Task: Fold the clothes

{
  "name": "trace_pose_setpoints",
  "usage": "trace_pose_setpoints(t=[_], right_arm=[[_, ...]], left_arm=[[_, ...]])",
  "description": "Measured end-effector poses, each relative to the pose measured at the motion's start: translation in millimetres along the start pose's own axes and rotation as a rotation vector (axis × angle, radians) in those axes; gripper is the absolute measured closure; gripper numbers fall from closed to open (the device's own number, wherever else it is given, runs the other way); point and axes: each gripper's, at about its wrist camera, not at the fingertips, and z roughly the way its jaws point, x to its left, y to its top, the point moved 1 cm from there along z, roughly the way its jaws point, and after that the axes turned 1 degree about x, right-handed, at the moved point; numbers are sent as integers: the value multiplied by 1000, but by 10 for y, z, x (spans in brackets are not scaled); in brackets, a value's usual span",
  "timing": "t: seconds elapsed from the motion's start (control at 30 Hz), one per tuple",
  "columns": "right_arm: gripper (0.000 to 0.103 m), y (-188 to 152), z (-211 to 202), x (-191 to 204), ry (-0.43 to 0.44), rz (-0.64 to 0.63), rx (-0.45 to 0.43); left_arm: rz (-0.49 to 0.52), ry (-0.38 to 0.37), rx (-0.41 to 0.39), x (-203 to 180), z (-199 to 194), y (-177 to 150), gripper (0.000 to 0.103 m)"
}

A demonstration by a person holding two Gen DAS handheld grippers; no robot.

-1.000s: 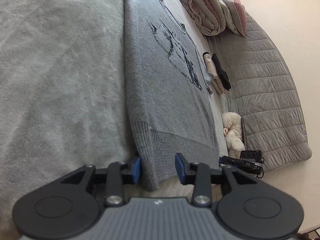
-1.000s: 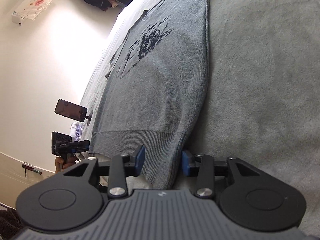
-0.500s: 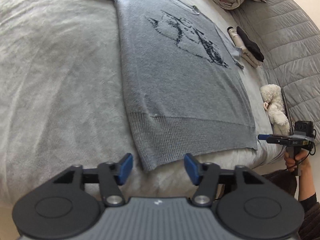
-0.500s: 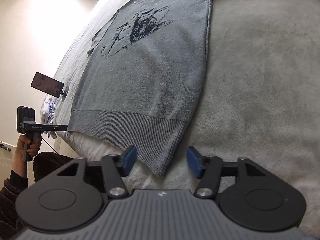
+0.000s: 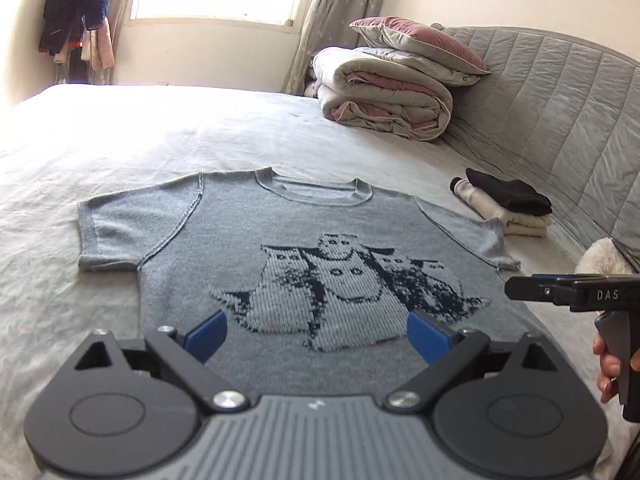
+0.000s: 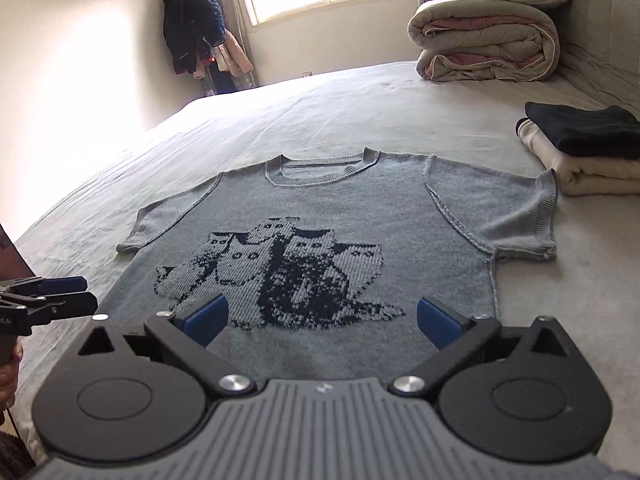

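Across the bed (image 5: 120, 128), as the left wrist view has it, a grey knitted short-sleeved top (image 5: 240, 240) lies spread flat, face up, neckline toward the far edge and hem toward the near edge, a dark woven pattern of cat-like figures across its chest. The left hand-held gripper (image 5: 316, 332) hangs above the lower part of the top with its blue pads (image 5: 206, 334) standing far apart and the jaws opening; nothing is between them but the cloth lying below, untouched. Off toward the bed's right edge sits a small stack of folded clothes (image 5: 508, 208), a black piece on cream ones, just beside the top's sleeve. A rolled quilt (image 5: 384, 96) with a pillow (image 5: 416, 44) on it fills the far right corner against the padded headboard (image 5: 560, 92). At the right margin the right hand-held gripper (image 5: 516, 288) reaches in from the side, a hand (image 5: 608, 364) around its handle. From the right wrist view, the same top (image 6: 360, 216) fills the middle of the bed (image 6: 360, 100), both sleeves laid out sideways. This right hand-held gripper (image 6: 320, 320) also hovers over the hem end, its pads (image 6: 438, 326) wide and the jaws opening, gripping nothing. The folded stack (image 6: 584, 152) lies near the right edge, close to the sleeve. The quilt (image 6: 488, 40) sits in the far right corner, and dark jackets (image 6: 192, 24) hang by the window. At the left margin the left hand-held gripper (image 6: 76, 284) pokes in.
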Motion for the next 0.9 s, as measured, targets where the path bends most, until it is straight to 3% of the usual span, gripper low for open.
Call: trace_pose_setpoints(t=[0.1, 0.2, 0.3, 0.43, 0.57, 0.77, 0.9], right_arm=[[0, -48, 343, 67, -13, -15, -18], [0, -202, 612, -22, -35, 16, -5], [0, -315, 579, -94, -17, 26, -57], [0, -294, 548, -170, 17, 76, -70], [0, -280, 622, -26, -38, 13, -44], [0, -298, 712, 158, -132, -99, 3], [0, -301, 719, 140, -130, -98, 6]], left_arm=[[52, 37, -6, 53, 268, -130, 2], [114, 64, 129, 96, 492, -265, 1], [128, 59, 139, 75, 484, -235, 1], [64, 19, 119, 54, 477, -125, 1], [-73, 33, 118, 31, 597, -47, 1], [-107, 102, 93, -7, 748, -18, 1], [-17, 169, 82, -52, 818, -71, 1]])
